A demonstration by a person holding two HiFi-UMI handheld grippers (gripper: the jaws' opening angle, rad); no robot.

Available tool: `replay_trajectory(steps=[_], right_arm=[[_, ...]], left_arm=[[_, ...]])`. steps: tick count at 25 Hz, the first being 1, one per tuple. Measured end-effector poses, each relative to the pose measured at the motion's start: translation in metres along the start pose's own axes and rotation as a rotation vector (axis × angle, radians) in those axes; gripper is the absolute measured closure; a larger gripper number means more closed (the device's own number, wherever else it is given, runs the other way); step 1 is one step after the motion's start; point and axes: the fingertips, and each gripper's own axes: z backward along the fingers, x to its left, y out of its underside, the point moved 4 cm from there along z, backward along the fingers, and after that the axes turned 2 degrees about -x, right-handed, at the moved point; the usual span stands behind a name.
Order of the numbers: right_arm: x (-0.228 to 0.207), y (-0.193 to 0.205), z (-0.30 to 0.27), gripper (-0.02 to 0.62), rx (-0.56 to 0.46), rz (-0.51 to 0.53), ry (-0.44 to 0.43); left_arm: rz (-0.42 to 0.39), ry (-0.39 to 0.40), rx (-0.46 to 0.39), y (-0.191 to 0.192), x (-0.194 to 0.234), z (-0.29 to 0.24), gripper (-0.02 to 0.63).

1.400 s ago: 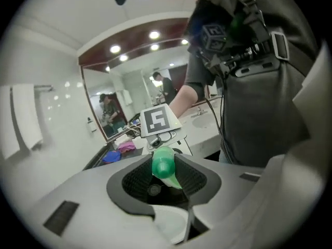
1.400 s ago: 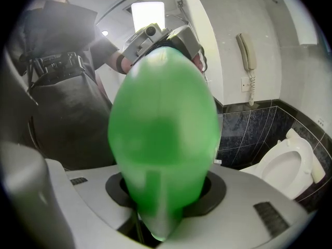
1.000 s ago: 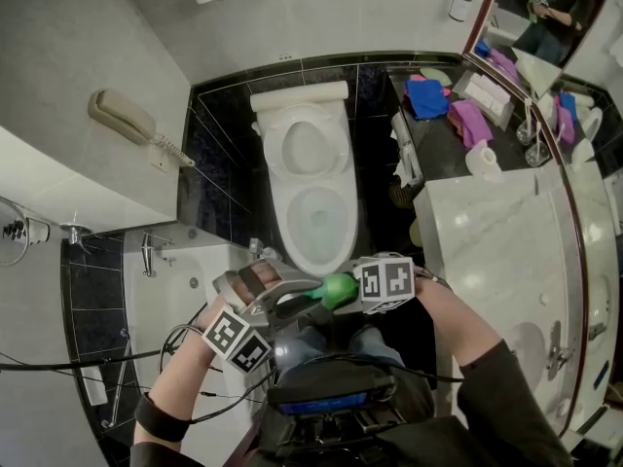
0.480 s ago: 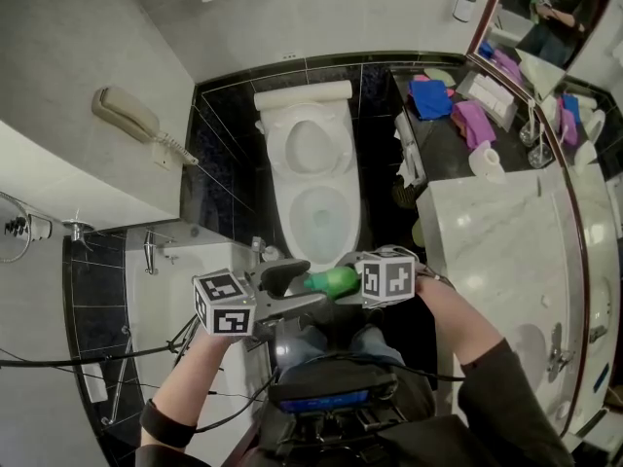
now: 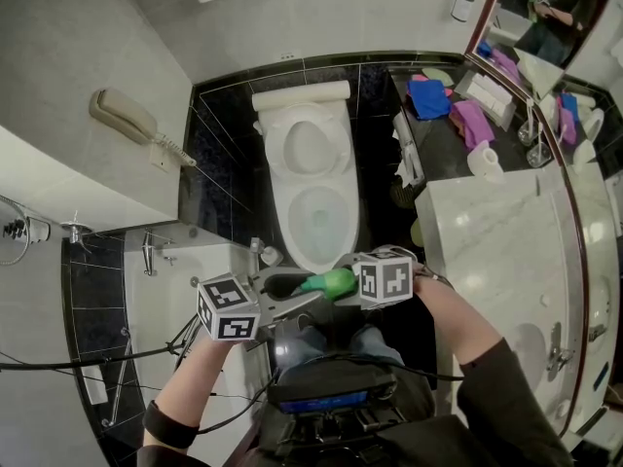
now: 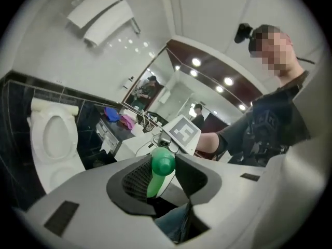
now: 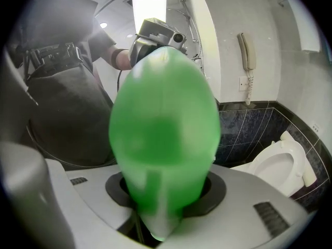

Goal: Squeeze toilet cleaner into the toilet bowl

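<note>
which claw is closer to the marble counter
Right. The right claw, holding the green bottle, is beside the marble counter; the left claw, its jaws just closed on the cap, sits farther off, toward the tub.

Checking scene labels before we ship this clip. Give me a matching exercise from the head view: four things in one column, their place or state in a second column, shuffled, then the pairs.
Things
1. green bottle
2. wall phone
3. toilet bowl
4. purple cloth

Place or state
A. on the dark counter, picture-right of the bowl
B. uncovered, white, against black tiles
C. clamped in the right gripper
D. mounted on the grey wall, picture-left

Pairs: 1-C, 2-D, 3-B, 4-A
</note>
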Motion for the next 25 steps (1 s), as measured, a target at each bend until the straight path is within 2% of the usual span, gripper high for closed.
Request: replay_trajectory(steps=[2,5,7,10,15,16,17,18,21,25], right_arm=[[0.002,0.0,-0.001,0.408,-0.006,-0.006,-0.017],[0.006,0.0,-0.003,0.408,-0.019,-0.015,-0.046],[0.008,-0.002,-0.003,0.408,-0.031,-0.021,-0.059],[0.01,-0.003,-0.003,0.408,-0.045,-0.024,-0.069],[0.011,-0.002,-0.003,0.408,-0.044,-0.026,-0.065],[0.011,-0.002,-0.004,0.408,-0.044,-0.026,-0.06],[0.01,-0.001,-0.004,0.408,-0.043,-0.025,-0.054],[0.009,-0.001,-0.004,0.408,-0.04,-0.025,-0.046],[0.006,0.002,-0.001,0.408,-0.04,-0.03,-0.019],[-0.002,0.003,0.007,0.408,-0.067,-0.058,0.049]], left_arm=[[-0.2,-0.008,0.042,0.002,-0.004,-0.001,0.485],[-0.561,0.008,0.119,-0.001,-0.021,-0.004,0.483],[-0.691,-0.001,0.135,-0.002,-0.027,-0.004,0.485],[-0.797,-0.025,0.138,0.005,-0.026,-0.002,0.485],[-0.8,-0.06,0.16,0.002,-0.029,-0.006,0.475],[-0.788,-0.069,0.159,0.001,-0.029,-0.007,0.443],[-0.766,-0.075,0.151,-0.002,-0.03,-0.008,0.374],[-0.743,-0.079,0.136,-0.005,-0.03,-0.009,0.354],[-0.681,-0.109,0.081,-0.012,-0.025,-0.004,0.354],[-0.549,-0.209,-0.036,-0.019,-0.009,0.012,0.354]])
